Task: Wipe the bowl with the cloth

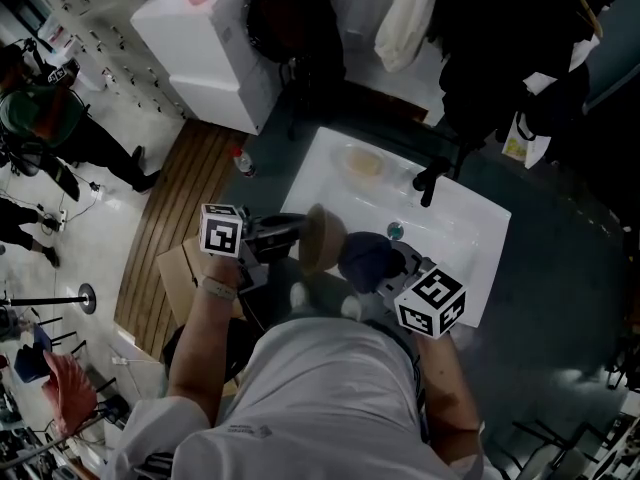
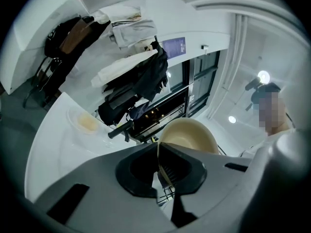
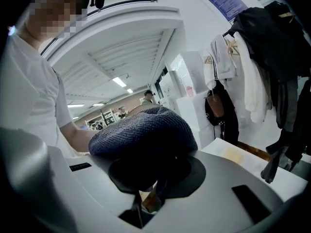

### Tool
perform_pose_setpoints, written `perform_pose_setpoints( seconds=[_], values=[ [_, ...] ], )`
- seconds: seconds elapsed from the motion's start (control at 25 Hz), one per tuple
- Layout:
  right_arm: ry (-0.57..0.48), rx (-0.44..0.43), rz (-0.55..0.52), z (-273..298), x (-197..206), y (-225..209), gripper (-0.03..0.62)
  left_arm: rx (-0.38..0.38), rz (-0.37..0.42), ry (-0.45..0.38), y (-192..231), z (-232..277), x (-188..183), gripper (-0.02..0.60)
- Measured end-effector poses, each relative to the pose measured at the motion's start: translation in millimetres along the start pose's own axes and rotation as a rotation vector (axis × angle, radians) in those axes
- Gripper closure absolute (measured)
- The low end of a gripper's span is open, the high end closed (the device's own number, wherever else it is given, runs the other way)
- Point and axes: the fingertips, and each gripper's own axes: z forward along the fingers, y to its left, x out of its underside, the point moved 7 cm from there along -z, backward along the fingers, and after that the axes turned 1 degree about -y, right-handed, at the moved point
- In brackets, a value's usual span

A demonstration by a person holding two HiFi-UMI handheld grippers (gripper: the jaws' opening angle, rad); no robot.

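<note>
"What's each gripper got?"

"The left gripper [image 1: 298,230] is pinched on the rim of the beige bowl [image 1: 322,238], which is tipped on its side. The right gripper [image 1: 395,268] is clamped on a bunched dark-blue knitted cloth [image 1: 368,258]. The cloth is just right of the left jaws, at the bowl's mouth. I can't tell if it touches."

"How to wipe well?"

"I'd hold the rim firm, press the wad inside and sweep round."

"Count?"

"One bowl, one cloth, two grippers, and one white sink [image 1: 470,228] beyond them."

One bowl [image 1: 322,237], one cloth [image 1: 365,258] (one sink [image 1: 480,236])
</note>
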Motion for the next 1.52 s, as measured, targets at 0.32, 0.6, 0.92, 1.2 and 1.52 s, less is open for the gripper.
perform_pose_setpoints(
  seconds=[0.32, 0.6, 0.92, 1.2, 1.52],
  values=[
    [0.05, -0.023, 0.023, 11.8, 18.9, 2.6, 0.526, 0.049, 0.024, -0.033, -12.5, 1.5, -6.4, 0.56],
    [0.146, 0.051, -0.054, 25.2, 22.7, -9.5, 0.526, 0.093, 0.063, 0.023, -28.1, 14.8, -1.4, 0.56],
    [0.099, 0.11, -0.034, 13.9, 10.4, -29.9, 0.526, 0.035, 0.079, 0.049, -22.9, 16.5, 10.0, 0.56],
    [0.081, 0.107, -0.009, 3.2, 9.2, -26.9, 0.526, -0.044, 0.067, -0.009, -14.6, 10.1, 7.8, 0.56],
    [-0.114, 0.269, 0.043, -26.5, 3.4, -47.2, 0.525, -0.224, 0.132, -0.198, -13.1, 6.7, -17.8, 0.56]
  ],
)
